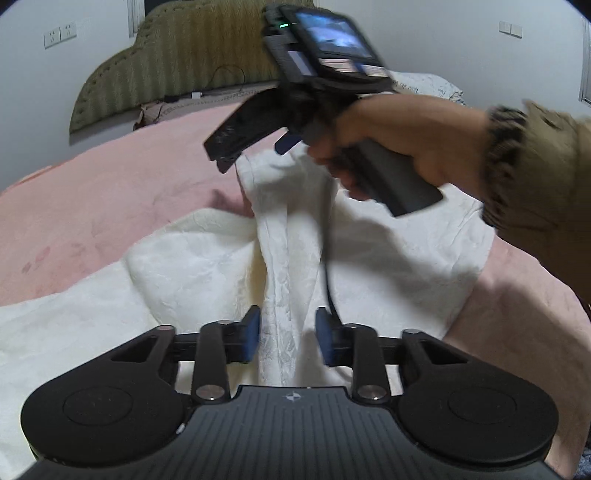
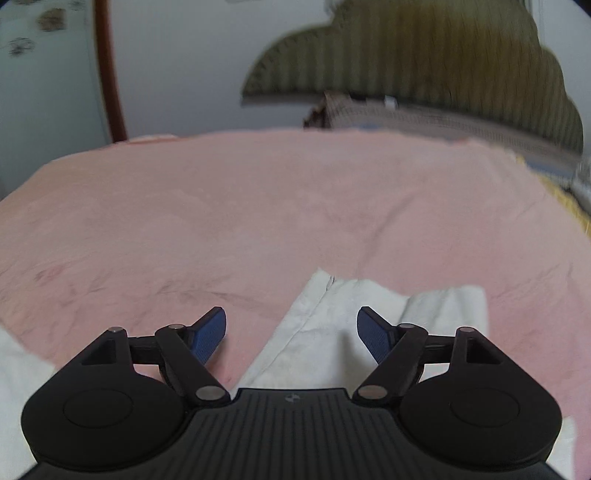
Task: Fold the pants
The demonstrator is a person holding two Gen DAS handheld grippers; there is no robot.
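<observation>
One pair of cream-white textured fabric pants [image 1: 221,258] lies spread and rumpled on one pink fleece bedspread [image 1: 110,184]. Two hand-held grippers appear. Left gripper [image 1: 287,338]: blue-padded fingers apart, a raised ridge of the pants running between them; whether the pads touch the cloth cannot be told. Right gripper [image 2: 291,334]: fingers wide apart above a pant edge [image 2: 321,314], gripping nothing; seen from the left wrist view, it [image 1: 236,147] and the right hand [image 1: 399,147] block part of the pants. Beyond the bedspread stands one olive ribbed headboard [image 1: 192,48]; two wall sockets [image 1: 59,35] sit beside it.
</observation>
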